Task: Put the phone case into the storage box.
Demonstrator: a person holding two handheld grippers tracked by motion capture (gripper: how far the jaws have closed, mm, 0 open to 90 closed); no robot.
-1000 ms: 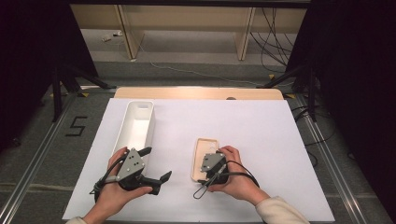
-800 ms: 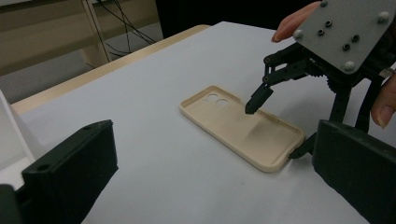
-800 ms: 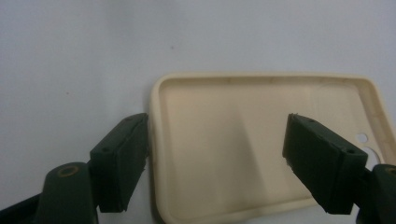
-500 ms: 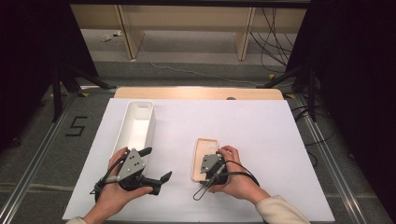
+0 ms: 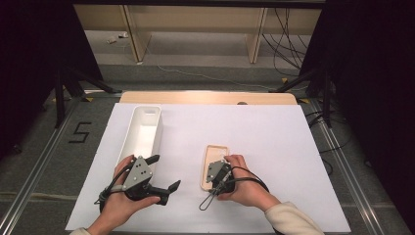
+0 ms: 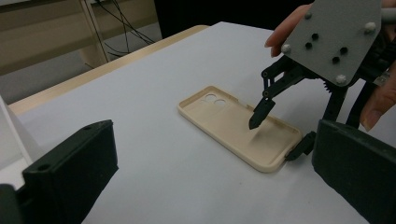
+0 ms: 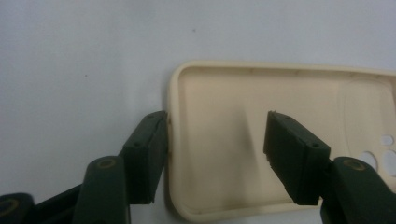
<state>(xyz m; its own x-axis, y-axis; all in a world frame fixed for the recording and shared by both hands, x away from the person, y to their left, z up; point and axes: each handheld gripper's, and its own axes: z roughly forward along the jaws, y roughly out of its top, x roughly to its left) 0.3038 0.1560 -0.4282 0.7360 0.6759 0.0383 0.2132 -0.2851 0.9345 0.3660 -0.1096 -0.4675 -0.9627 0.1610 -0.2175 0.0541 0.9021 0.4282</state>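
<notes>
A white sheet (image 5: 274,147) covers a pale wooden table (image 5: 205,97), whose bare edge shows at 12 o'clock. Around it lies grey floor with cables (image 5: 288,34) and light wooden furniture legs (image 5: 132,29) at the far side, and dark curtains at 3 and 9 o'clock. On the floor at 9 o'clock black tape forms the numeral "5" (image 5: 80,132).

A long white tray (image 5: 145,131) lies on the sheet at 10 o'clock. A cream phone case (image 5: 213,161), open side up with its camera holes at the far end, lies near the middle, towards 6 o'clock.

The right gripper (image 7: 215,154) stands over the case's near end, jaws spread, one just outside the case's rim and the other above its inside. The left gripper (image 5: 164,172), at 7 o'clock, holds nothing, its jaws wide apart.
</notes>
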